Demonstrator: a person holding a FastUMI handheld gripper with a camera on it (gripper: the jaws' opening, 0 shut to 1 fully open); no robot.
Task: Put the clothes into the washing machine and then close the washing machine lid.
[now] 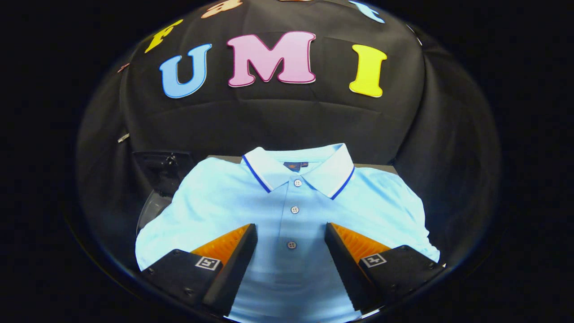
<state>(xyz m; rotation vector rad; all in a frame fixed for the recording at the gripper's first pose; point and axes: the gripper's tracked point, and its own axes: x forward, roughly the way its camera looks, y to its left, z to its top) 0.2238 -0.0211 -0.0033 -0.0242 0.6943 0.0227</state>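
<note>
A light blue polo shirt [233, 202] lies flat and spread out, its white collar with a blue stripe at the far end and a row of buttons running down the middle. My gripper [291, 229] hovers over the shirt's chest, open, with the button placket showing in the gap between the two fingers. Nothing is held. To the left of the shirt a dark machine part [162, 172] with a curved pale rim [150, 208] shows; I cannot tell whether its lid stands open.
The shirt rests on a table [376, 168] whose brownish far edge shows behind the collar. Black cloth walls close in behind and on both sides. A small metal clip [123, 137] sits on the left wall.
</note>
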